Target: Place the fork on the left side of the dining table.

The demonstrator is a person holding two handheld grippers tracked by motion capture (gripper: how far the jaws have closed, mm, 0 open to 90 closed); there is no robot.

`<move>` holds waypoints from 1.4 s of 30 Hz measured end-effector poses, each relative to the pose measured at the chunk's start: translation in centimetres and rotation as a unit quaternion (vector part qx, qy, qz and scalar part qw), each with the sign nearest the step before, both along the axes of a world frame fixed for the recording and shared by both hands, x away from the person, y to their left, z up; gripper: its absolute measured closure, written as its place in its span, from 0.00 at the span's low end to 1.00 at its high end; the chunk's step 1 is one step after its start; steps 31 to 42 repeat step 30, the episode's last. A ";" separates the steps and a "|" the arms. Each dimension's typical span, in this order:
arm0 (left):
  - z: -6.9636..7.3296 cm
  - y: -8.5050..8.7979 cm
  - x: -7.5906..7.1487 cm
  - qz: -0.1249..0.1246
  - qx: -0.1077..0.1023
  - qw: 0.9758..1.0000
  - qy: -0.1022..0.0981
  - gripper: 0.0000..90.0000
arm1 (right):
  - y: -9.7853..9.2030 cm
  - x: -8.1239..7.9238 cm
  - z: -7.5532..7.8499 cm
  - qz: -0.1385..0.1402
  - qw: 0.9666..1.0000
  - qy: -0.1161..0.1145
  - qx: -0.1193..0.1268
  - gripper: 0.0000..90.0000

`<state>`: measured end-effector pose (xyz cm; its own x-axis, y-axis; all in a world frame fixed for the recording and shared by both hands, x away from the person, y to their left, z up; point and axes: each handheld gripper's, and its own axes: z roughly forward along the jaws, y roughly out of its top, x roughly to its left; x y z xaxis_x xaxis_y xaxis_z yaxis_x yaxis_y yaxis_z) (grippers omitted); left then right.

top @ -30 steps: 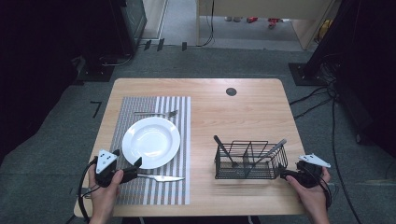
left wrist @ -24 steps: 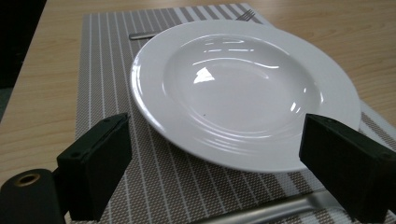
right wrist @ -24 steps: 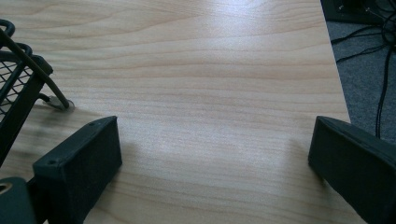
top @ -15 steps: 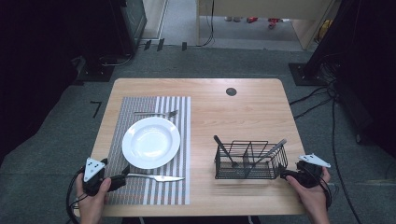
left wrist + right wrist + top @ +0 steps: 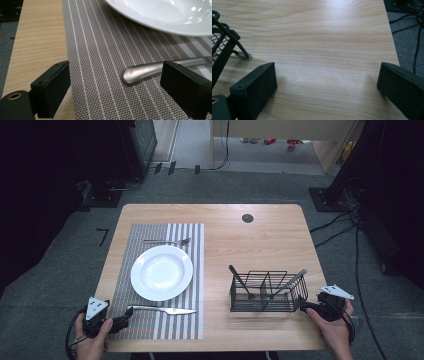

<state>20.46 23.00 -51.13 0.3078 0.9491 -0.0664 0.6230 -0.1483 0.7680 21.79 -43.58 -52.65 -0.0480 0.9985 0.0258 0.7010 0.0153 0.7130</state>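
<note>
Wooden table (image 5: 260, 240) from the high view: I'm holding my left gripper (image 5: 121, 323) at the near left corner, just short of the knife (image 5: 162, 310) that is lying flat on the striped placemat (image 5: 190, 320), handle end pointing toward my jaws. White plate (image 5: 161, 272) is sitting on the placemat just beyond the knife, and a fork (image 5: 167, 241) is lying beyond the plate. My right gripper (image 5: 303, 306) is hovering at the near right corner, just beside the right end of the black wire basket (image 5: 268, 292), which is holding a few utensils.

Left gripper view: my jaws are standing wide apart over the placemat, nothing between them. The knife handle (image 5: 155, 70) is lying ahead, nearer the right jaw, not touching either one. The plate rim (image 5: 175, 25) is showing beyond it.

Right gripper view: my jaws are spread wide over bare wood, gripping nothing. The basket's corner (image 5: 224, 42) is sitting off to the left, apart from the left jaw. Table edge and floor cables (image 5: 412, 32) are showing at the right.
</note>
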 end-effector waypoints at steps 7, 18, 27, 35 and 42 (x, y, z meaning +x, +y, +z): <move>-0.7 -0.4 0.1 0.003 0.012 1.000 0.016 0.11 | 0.0 0.0 0.0 0.000 1.000 0.000 0.000 0.03; -0.9 -1.0 -0.1 0.006 0.041 0.999 0.012 0.11 | 0.0 0.0 0.0 0.000 1.000 0.000 0.000 0.03; -0.9 -1.0 -0.1 0.007 0.040 0.999 0.012 0.11 | 0.0 0.0 0.0 0.000 1.000 0.000 0.000 0.03; -0.9 -1.0 -0.1 0.007 0.040 0.999 0.011 0.11 | 0.0 0.0 0.0 0.000 1.000 0.000 0.000 0.03; -0.9 -1.0 -0.1 0.007 0.040 0.999 0.011 0.11 | 0.0 0.0 0.0 0.000 1.000 0.000 0.000 0.03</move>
